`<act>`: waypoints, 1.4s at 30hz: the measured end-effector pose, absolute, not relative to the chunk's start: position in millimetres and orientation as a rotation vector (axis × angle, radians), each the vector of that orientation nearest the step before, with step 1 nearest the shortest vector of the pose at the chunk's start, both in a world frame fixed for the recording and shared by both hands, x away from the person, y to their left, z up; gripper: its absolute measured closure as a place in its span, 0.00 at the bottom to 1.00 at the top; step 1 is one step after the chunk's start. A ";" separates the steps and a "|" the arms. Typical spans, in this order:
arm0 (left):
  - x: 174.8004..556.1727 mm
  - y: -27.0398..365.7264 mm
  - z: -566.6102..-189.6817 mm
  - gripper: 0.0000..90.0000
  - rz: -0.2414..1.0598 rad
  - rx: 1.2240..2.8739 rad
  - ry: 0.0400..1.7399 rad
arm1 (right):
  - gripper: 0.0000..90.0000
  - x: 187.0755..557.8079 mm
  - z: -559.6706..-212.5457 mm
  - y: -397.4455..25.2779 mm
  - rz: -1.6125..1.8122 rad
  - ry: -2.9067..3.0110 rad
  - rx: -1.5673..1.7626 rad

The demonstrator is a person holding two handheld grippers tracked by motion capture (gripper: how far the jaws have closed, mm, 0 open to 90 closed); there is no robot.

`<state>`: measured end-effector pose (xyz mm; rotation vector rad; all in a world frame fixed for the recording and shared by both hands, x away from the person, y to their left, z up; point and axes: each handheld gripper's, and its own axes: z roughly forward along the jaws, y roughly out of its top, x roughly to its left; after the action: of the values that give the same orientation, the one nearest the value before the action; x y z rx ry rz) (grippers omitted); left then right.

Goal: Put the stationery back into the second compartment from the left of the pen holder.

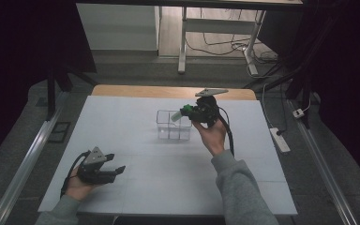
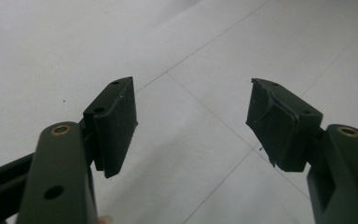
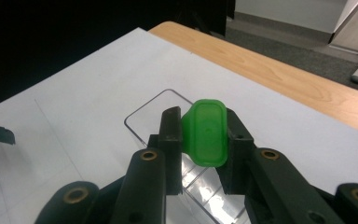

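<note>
The right gripper has a green piece pinched between its jaws, held just over the clear box; picking up looks done, dropping it in remains; the left gripper rests wide open and empty on the tabletop.

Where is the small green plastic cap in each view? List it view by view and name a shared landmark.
High view: the small green plastic cap is at centre, held in the right tongs, by the clear plastic box.
Right gripper view: the cap is at centre, clamped between the jaws, with the box's rim behind it.
Left gripper view: the left tongs are open over the white tabletop.
Shared landmark: the white tabletop.
</note>
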<state>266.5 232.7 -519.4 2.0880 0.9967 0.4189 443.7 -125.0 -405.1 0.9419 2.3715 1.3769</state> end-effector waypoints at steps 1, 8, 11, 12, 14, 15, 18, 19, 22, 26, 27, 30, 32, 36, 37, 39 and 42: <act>266.6 232.9 -519.6 0.36 0.420 2.089 0.998 | 0.81 443.8 -406.6 -123.6 1.367 2.374 0.934; 266.7 233.5 -519.7 0.36 0.420 2.085 1.004 | 0.53 438.1 -410.6 -123.9 1.306 2.369 0.931; 267.0 234.0 -519.9 0.36 0.419 2.085 1.009 | 0.50 429.8 -413.2 -134.3 1.301 2.365 0.920; 267.2 234.4 -520.0 0.36 0.419 2.084 1.011 | 0.49 428.0 -414.3 -137.5 1.308 2.367 0.917; 267.6 235.0 -520.1 0.36 0.419 2.083 1.013 | 0.46 422.3 -416.9 -146.9 1.303 2.365 0.922; 267.9 235.2 -520.2 0.36 0.416 2.080 1.015 | 0.45 419.2 -418.7 -152.0 1.306 2.362 0.924; 268.6 235.6 -520.0 0.36 0.412 2.075 1.022 | 0.43 409.4 -424.3 -165.4 1.308 2.375 0.930; 268.6 235.8 -519.9 0.36 0.410 2.075 1.022 | 0.42 405.9 -426.2 -169.4 1.306 2.380 0.930; 268.8 235.9 -520.1 0.36 0.408 2.074 1.024 | 0.38 395.2 -431.8 -181.3 1.305 2.398 0.918; 269.2 235.4 -520.0 0.36 0.402 2.073 1.026 | 0.35 380.3 -440.5 -196.0 1.288 2.419 0.909; 269.3 235.3 -520.0 0.36 0.400 2.072 1.026 | 0.34 376.8 -442.9 -199.4 1.276 2.422 0.907; 269.9 235.0 -519.7 0.36 0.397 2.069 1.028 | 0.33 368.5 -450.9 -208.5 1.256 2.434 0.909; 269.9 234.9 -519.6 0.36 0.397 2.069 1.029 | 0.33 363.2 -455.4 -216.2 1.237 2.440 0.909; 270.9 235.1 -519.6 0.36 0.395 2.069 1.032 | 0.33 353.5 -462.7 -234.1 1.227 2.445 0.930; 271.1 234.9 -519.5 0.36 0.395 2.068 1.032 | 0.33 352.0 -464.0 -237.0 1.231 2.445 0.932; 271.5 234.5 -519.3 0.36 0.396 2.069 1.030 | 0.33 347.5 -467.1 -244.8 1.227 2.446 0.934; 271.4 233.6 -518.9 0.36 0.396 2.070 1.029 | 0.33 343.3 -470.6 -253.0 1.224 2.449 0.931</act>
<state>271.4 233.6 -518.9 2.0696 1.0290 0.3960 343.3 -253.0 -470.6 0.9314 2.4489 1.2242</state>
